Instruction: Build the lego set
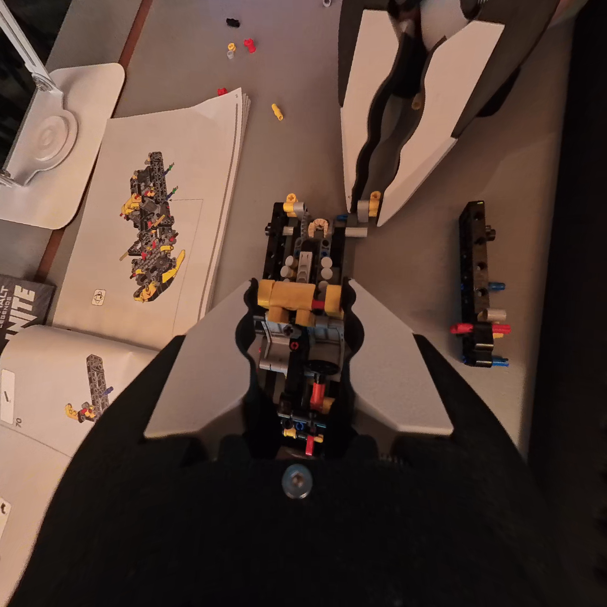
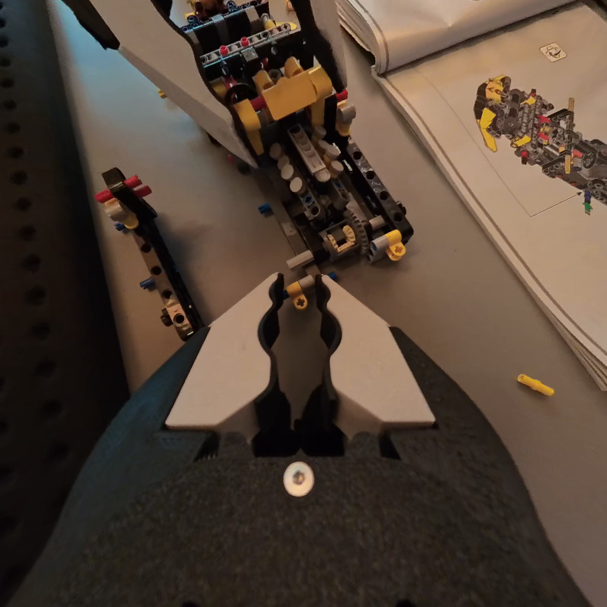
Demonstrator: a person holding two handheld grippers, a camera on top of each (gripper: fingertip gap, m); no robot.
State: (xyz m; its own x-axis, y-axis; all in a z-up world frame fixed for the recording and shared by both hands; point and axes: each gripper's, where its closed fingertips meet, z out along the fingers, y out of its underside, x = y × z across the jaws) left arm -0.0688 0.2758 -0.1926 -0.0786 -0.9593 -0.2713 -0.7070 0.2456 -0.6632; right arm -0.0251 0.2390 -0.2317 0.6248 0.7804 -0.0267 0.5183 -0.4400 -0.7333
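Note:
The lego car chassis (image 1: 307,256), black and grey with yellow blocks and a gear at its far end, stands on the grey table. My left gripper (image 1: 300,285) is shut on its yellow middle section. The chassis also shows in the right wrist view (image 2: 331,184), with the left gripper (image 2: 295,124) clamped on it. My right gripper (image 2: 299,277) is shut on a small grey and yellow connector (image 2: 299,292), held just off the chassis's gear end. In the left wrist view the right gripper (image 1: 364,213) holds that connector (image 1: 368,204) at the chassis's far right corner.
A black beam subassembly (image 1: 474,282) with red and blue pins lies right of the chassis, also in the right wrist view (image 2: 147,256). An open instruction booklet (image 1: 157,213) (image 2: 492,131) lies on the other side. A loose yellow pin (image 1: 277,111) (image 2: 535,384), red pieces (image 1: 249,45) and a white stand base (image 1: 59,138) lie farther off. Tip to tip, the grippers are about 8 centimeters apart. The loose yellow pin (image 2: 535,384) lies some 12 centimeters from my right tips, 20 centimeters from my left tips. It is also in sight in the left wrist view (image 1: 277,110).

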